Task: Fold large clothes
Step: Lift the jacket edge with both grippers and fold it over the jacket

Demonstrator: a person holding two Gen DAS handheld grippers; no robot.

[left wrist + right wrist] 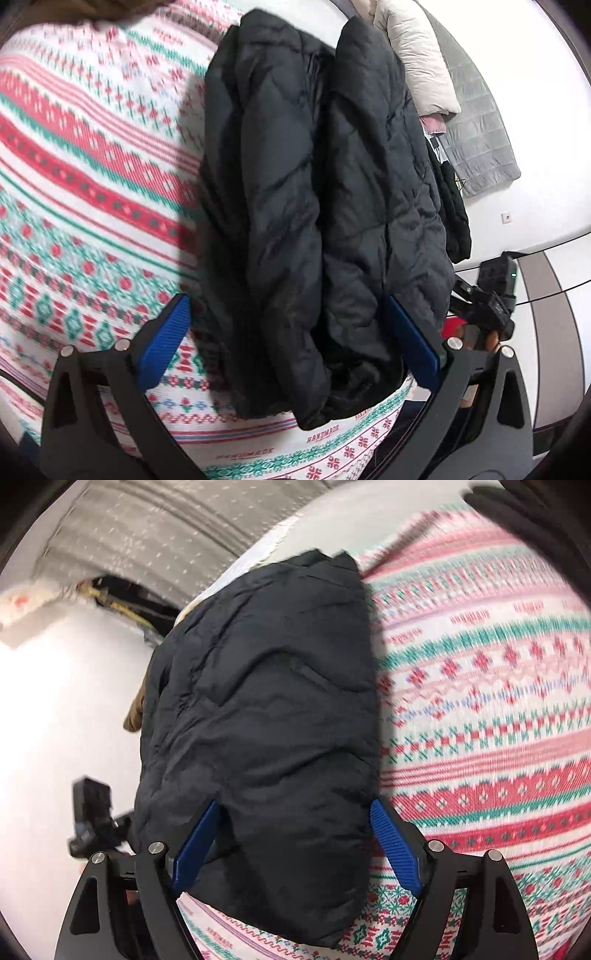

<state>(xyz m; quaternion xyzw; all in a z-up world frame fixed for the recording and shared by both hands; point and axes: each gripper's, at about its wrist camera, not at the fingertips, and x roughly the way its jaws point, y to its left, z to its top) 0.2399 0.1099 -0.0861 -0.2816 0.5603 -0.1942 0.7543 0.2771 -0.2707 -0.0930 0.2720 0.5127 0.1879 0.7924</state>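
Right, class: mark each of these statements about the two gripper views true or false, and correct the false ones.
1. The garment being folded is a dark quilted jacket. True.
2. The jacket lies on a plain grey sheet. False: it lies on a red, green and white patterned blanket.
3. The left gripper has its blue pads spread wide, with the jacket's end between them. True.
4. The right gripper is closed tight with nothing between its fingers. False: its fingers are apart, with jacket fabric between them.
5. A cream pillow lies beyond the jacket in the left wrist view. True.
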